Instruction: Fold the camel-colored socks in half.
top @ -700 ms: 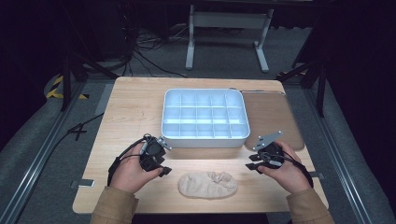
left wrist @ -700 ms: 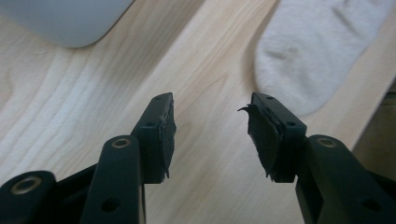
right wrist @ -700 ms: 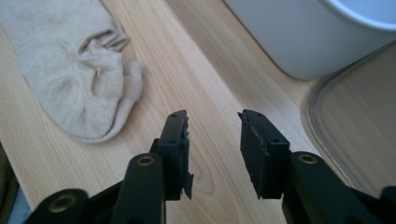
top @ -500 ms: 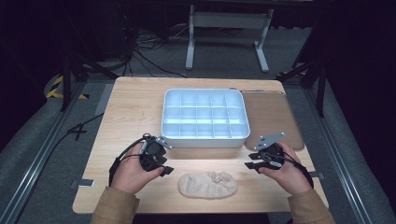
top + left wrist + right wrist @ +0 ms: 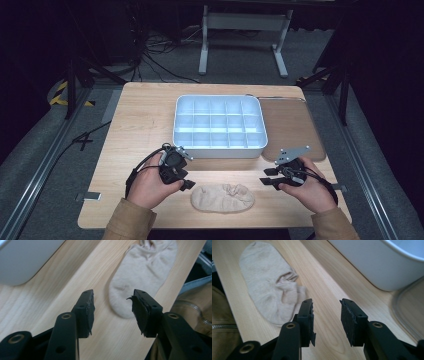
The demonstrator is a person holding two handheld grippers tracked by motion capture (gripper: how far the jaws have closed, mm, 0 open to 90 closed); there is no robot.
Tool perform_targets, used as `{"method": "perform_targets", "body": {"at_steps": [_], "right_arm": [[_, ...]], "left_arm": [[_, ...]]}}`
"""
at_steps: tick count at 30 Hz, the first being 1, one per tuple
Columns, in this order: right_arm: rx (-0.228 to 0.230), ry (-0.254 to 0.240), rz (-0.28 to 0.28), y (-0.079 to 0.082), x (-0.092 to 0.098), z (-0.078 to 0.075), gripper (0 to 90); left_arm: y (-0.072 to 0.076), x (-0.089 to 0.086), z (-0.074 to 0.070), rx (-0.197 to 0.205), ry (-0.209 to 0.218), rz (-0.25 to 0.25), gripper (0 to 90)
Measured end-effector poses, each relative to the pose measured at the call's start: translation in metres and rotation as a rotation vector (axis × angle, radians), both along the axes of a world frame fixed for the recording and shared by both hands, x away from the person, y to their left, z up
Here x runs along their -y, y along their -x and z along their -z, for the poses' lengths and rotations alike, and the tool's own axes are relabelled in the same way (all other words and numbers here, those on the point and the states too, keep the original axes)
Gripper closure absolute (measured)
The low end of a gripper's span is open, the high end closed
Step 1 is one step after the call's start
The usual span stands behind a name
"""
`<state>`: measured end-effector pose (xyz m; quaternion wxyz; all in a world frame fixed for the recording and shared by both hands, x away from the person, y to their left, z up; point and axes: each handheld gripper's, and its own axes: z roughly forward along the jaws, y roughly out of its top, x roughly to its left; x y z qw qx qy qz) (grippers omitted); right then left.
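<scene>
Beige ankle sock (image 5: pixel 223 198) lies flat on the near table edge, cuff end rumpled, between left gripper (image 5: pixel 186 181) and right gripper (image 5: pixel 265 176), both spread and empty.

We are wearing tan sleeves (image 5: pixel 131 222), one with a zip, and gripping two black grippers: the left gripper (image 5: pixel 185 176) trailing a black cable, the right gripper (image 5: pixel 266 177) carrying a grey three-cornered plate.
</scene>
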<state>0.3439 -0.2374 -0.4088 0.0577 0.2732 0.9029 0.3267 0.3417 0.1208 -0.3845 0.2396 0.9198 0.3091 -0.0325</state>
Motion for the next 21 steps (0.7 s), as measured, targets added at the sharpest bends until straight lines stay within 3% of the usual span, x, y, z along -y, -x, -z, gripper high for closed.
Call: {"method": "perform_targets", "body": {"at_steps": [2, 5, 6, 7, 8, 9, 12, 17, 21], "right_arm": [[-0.005, -0.019, -0.001, 0.002, -0.001, 0.002, 61.6], [-0.031, 0.002, 0.002, 0.003, -0.003, 0.004, 62.4], [-0.037, 0.003, 0.001, 0.004, -0.004, 0.004, 63.1], [-0.037, 0.003, 0.001, 0.004, -0.004, 0.004, 63.1], [-0.057, 0.001, 0.008, 0.005, -0.007, 0.006, 63.8], [-0.068, -0.005, 0.015, 0.007, -0.012, 0.010, 63.9], [-0.099, 0.028, -0.014, 0.009, -0.025, 0.020, 67.7], [-0.103, 0.035, -0.047, 0.015, -0.040, 0.022, 73.8], [-0.113, 0.031, -0.074, 0.018, -0.048, 0.023, 79.8]], "left_arm": [[0.002, 0.005, 0.001, -0.007, 0.013, 0.014, 54.1], [0.002, 0.009, 0.005, -0.017, 0.016, 0.022, 55.6], [0.000, 0.008, 0.008, -0.060, 0.024, -0.022, 56.7], [0.000, 0.008, 0.008, -0.060, 0.024, -0.022, 58.3], [-0.003, 0.006, 0.013, -0.107, 0.034, -0.084, 58.3], [-0.005, 0.004, 0.016, -0.121, 0.022, -0.103, 57.4], [-0.008, -0.001, 0.023, -0.110, -0.016, -0.120, 57.5], [-0.006, 0.000, 0.026, -0.091, 0.002, -0.075, 57.7], [-0.006, 0.001, 0.030, -0.086, -0.007, -0.056, 58.0]]}}
